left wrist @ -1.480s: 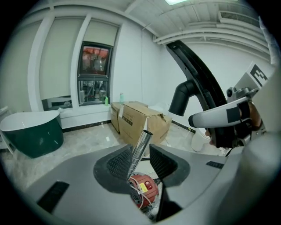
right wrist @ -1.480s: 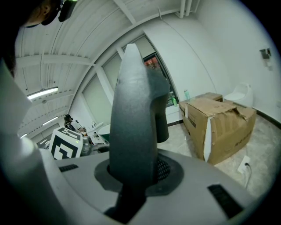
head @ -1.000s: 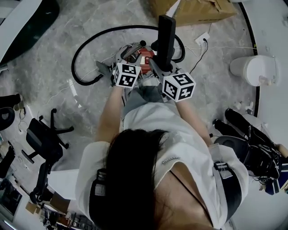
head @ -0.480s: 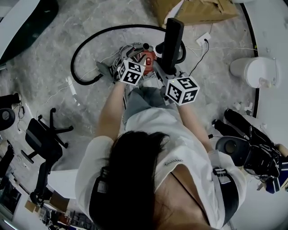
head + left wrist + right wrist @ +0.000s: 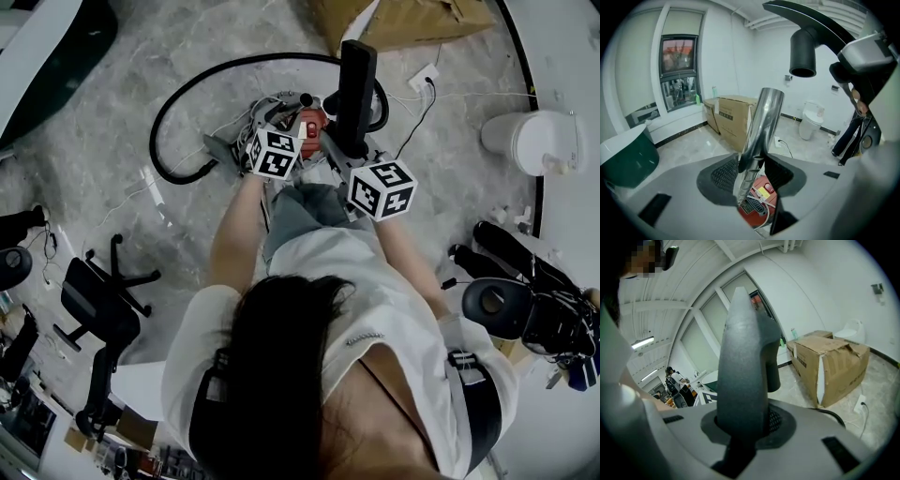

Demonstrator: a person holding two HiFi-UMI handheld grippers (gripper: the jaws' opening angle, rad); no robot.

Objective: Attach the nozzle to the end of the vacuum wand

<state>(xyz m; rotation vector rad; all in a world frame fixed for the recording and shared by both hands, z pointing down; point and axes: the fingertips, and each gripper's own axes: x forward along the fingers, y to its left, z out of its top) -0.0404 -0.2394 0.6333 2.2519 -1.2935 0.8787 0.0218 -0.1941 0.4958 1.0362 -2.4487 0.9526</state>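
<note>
Floor — hand-held gripper tight on nozzle

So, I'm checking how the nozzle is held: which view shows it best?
The right gripper view: the nozzle fills it, clamped in the right tool. The head view shows it small from above; the left gripper view shows only its round socket.

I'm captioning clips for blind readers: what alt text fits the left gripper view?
A chrome wand stands between the left gripper's jaws, which have just been closing on it. The black nozzle's open socket hangs above it, not yet joined. Below is a red vacuum; behind, a box and a toilet.
</note>
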